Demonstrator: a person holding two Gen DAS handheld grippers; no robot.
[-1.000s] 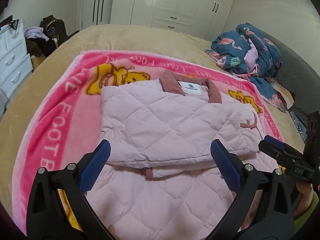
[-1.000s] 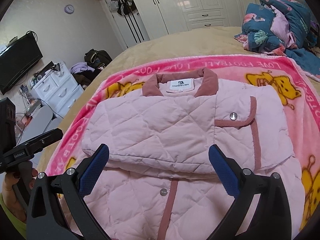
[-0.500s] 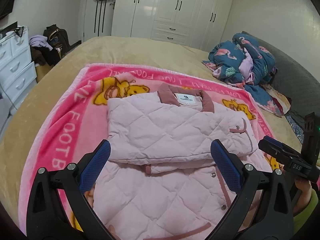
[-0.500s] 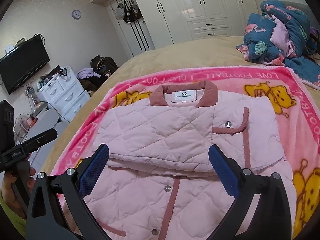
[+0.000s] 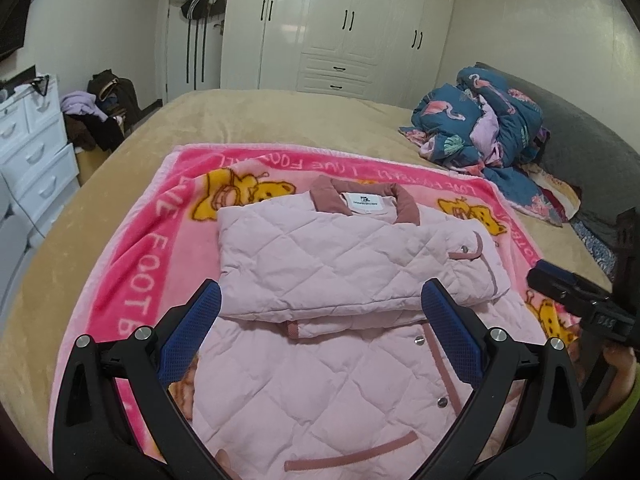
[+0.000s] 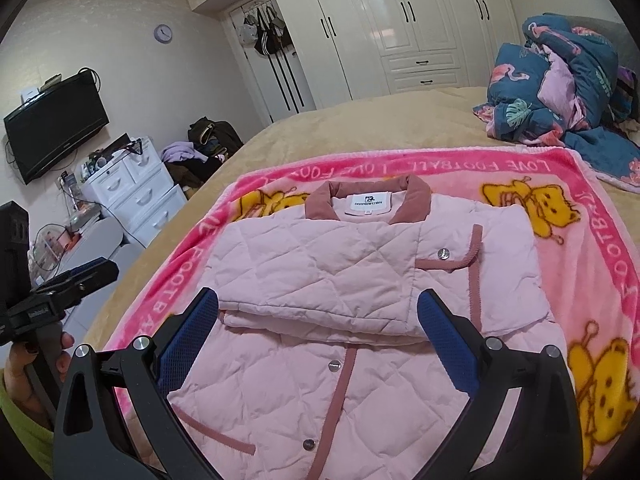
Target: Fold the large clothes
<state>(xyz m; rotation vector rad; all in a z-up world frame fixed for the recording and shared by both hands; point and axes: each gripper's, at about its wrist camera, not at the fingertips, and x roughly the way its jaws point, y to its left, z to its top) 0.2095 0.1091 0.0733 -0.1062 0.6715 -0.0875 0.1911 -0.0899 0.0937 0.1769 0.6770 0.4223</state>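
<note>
Pink quilted jacket (image 5: 344,276) lies on pink blanket (image 5: 136,280), sleeves folded across its chest. Left tool (image 5: 320,320) and right tool (image 6: 318,320) both released, hovering above the hem.

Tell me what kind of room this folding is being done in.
A home bedroom, most likely. The pink quilted jacket lies on a cartoon blanket spread over a bed, with white built-in wardrobes behind and a wall-mounted TV above a white drawer unit.

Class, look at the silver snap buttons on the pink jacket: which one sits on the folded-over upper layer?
The snap button by the dark pink trim, right of the collar; the others run down the front below the fold.
</note>
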